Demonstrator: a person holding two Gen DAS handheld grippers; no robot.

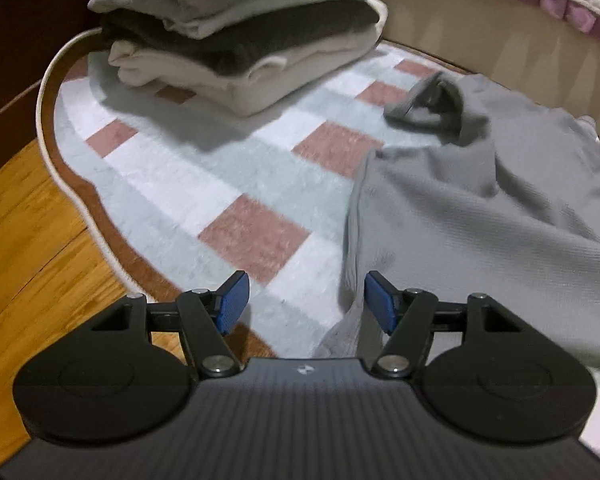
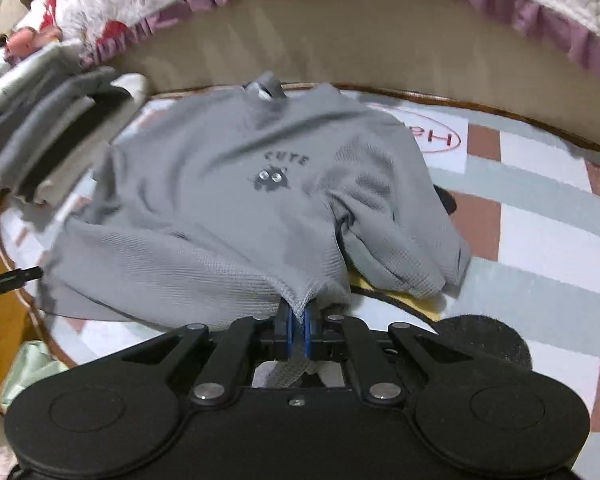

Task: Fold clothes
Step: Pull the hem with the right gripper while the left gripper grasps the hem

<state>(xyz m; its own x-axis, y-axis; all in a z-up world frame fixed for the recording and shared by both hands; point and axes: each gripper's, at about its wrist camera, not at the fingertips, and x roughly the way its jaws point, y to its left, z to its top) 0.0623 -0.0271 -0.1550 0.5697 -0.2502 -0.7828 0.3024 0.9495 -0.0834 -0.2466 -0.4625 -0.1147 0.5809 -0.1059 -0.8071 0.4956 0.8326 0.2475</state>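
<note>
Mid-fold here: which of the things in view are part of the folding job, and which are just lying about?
Part of the job:
- grey shirt, hem pinched in the right gripper
- left gripper, open beside the shirt's edge
- stack of folded clothes

Just lying about:
- checked rug
- bed with frilled quilt
- wooden floor
- yellow item under the sleeve

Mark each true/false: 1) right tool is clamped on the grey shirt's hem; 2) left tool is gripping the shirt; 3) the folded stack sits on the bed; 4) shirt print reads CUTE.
1) True: the right tool is shut on the grey shirt at its hem.
2) False: the left tool is open, nothing between its pads.
3) False: the folded stack sits on the checked rug.
4) True.
</note>
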